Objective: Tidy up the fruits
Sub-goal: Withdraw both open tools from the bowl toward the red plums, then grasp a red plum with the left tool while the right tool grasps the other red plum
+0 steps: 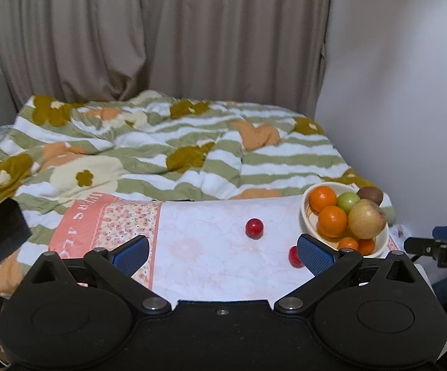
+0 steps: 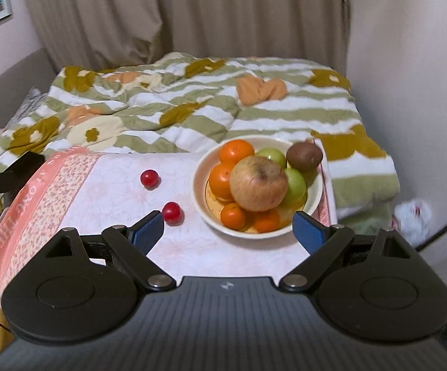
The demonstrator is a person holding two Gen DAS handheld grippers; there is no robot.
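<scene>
Both tools stand wide apart and hold nothing. In the left wrist view, the left tool (image 1: pixel 223 255) sits low in the frame over the table (image 1: pixel 211 266); one red fruit (image 1: pixel 254 228) lies between and beyond its fingers, another red fruit (image 1: pixel 294 256) touches or sits just beside the right-hand finger (image 1: pixel 314 255). The bowl (image 1: pixel 307 216) of oranges, green fruits, an apple (image 1: pixel 366 219) and a kiwi (image 1: pixel 370 194) sits at centre right. In the right wrist view, the right tool (image 2: pixel 228 230) opens just below that bowl.

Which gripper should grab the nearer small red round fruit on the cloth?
Probably left. The nearer small red round fruit sits against the open left gripper's right finger; the open right gripper faces the cream bowl.
</scene>
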